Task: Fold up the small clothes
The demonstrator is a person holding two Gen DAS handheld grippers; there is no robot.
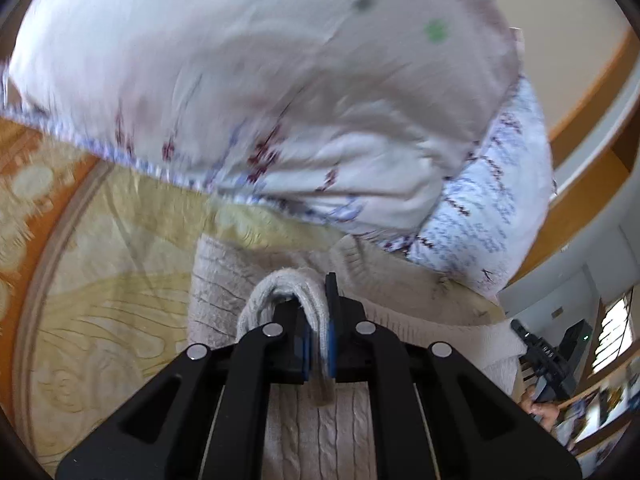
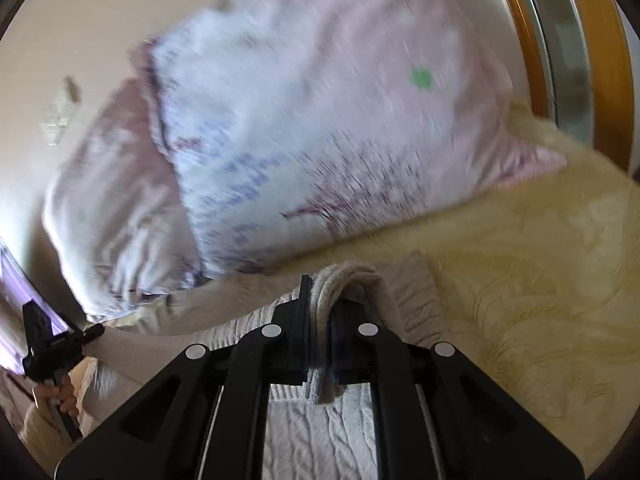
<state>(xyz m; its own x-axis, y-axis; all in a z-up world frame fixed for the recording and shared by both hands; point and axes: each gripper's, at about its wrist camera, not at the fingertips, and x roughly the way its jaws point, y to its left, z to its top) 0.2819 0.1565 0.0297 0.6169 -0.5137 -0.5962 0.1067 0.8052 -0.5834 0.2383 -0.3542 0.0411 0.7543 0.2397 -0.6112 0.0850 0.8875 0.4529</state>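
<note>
L gripper [image 1: 316, 320] & R gripper [image 2: 320, 316] both clamped on cable-knit sweater [image 1: 320, 432] folds, over bedspread [image 1: 120, 280] nr pillows [image 1: 260, 80]

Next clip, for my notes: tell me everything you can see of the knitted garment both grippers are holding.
The knitted sweater is beige or off-white, with a cable pattern on its body and ribbed edging. It looks soft and thick. It lies spread on the yellow patterned bedspread, just below the pillows. The left gripper is shut on one doubled-over edge, and the right gripper is shut on another, each with a fold bulging past the fingertips.
</note>
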